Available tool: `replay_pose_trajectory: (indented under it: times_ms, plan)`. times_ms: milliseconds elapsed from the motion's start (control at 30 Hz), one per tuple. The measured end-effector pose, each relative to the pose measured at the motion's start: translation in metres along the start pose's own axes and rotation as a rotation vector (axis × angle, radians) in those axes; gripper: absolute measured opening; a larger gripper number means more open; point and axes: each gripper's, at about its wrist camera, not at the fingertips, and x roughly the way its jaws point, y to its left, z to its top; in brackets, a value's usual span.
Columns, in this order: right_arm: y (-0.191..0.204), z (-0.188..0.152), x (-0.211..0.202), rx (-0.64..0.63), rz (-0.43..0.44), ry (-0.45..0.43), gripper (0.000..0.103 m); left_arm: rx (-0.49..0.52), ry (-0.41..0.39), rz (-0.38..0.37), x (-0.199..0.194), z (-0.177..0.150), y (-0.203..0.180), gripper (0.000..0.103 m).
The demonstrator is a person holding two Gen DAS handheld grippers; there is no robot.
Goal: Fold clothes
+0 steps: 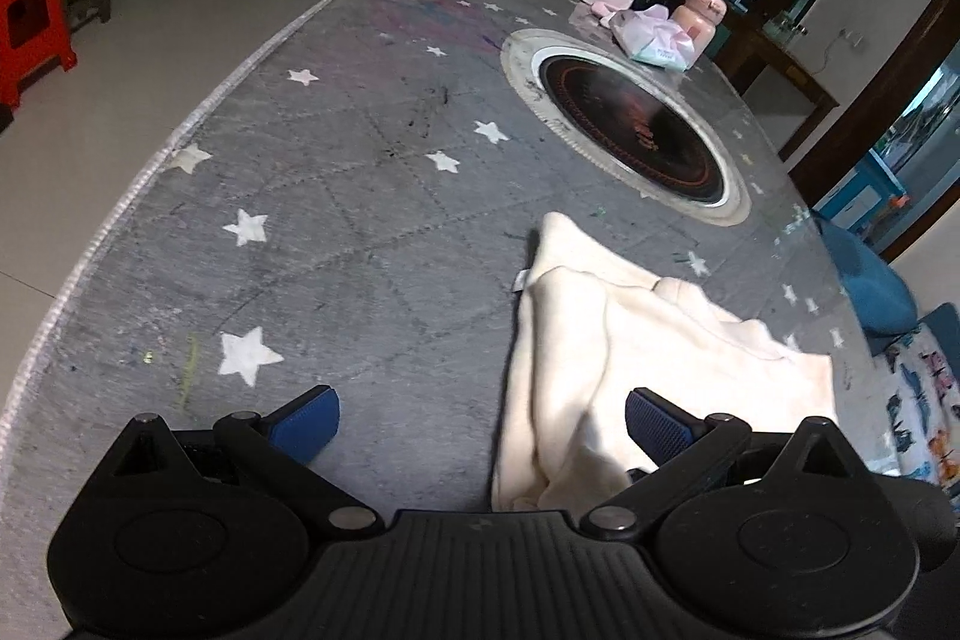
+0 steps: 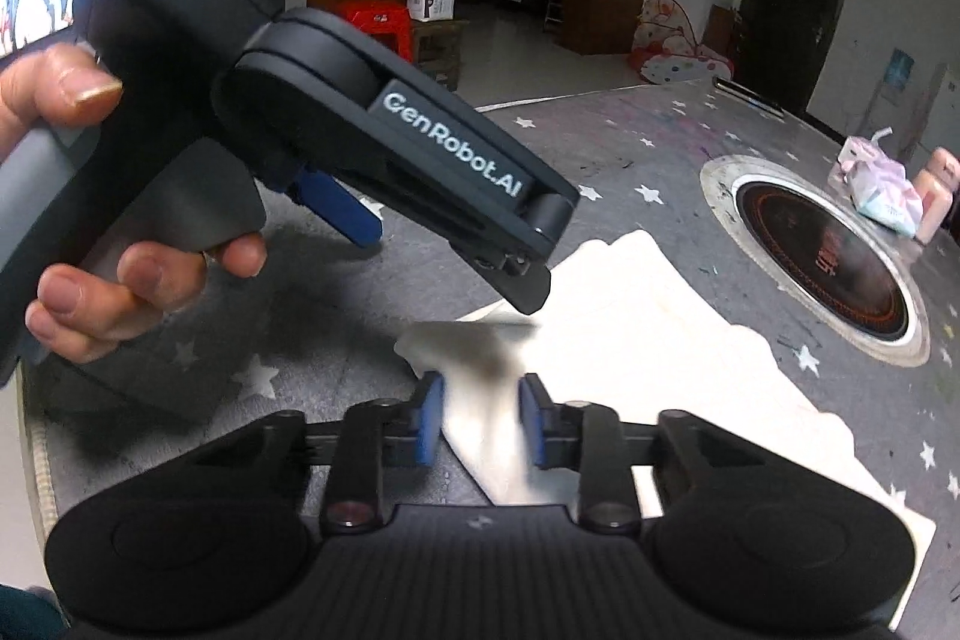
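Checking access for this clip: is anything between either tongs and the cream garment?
Nothing visible. The right tongs already straddle a corner of the garment. The left tongs are wide open at its near edge, on bare tablecloth. The burner lies beyond.

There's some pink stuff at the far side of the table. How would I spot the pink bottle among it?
Find the round black hob set into the grey starred table. Just beyond its far rim lies a cluster of pink packets. The bottle is the only upright thing there, a smooth peach-pink cylinder with a lid.
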Motion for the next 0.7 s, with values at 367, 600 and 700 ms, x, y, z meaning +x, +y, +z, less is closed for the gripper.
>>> replay_pose_trajectory:
  times_ms: [367, 600, 700]
  plan:
    - [-0.025, 0.005, -0.026, 0.137, 0.092, -0.055, 0.000, -0.063, 0.037, -0.114, 0.010, 0.002, -0.009, 0.103]
    - [-0.022, 0.008, -0.032, 0.097, 0.070, -0.061, 0.006, -0.093, 0.049, -0.122, 0.013, 0.007, -0.002, 0.103]
    - [-0.014, 0.005, -0.029, 0.076, 0.083, -0.052, 0.029, -0.081, 0.030, -0.084, 0.009, 0.010, 0.002, 0.103]
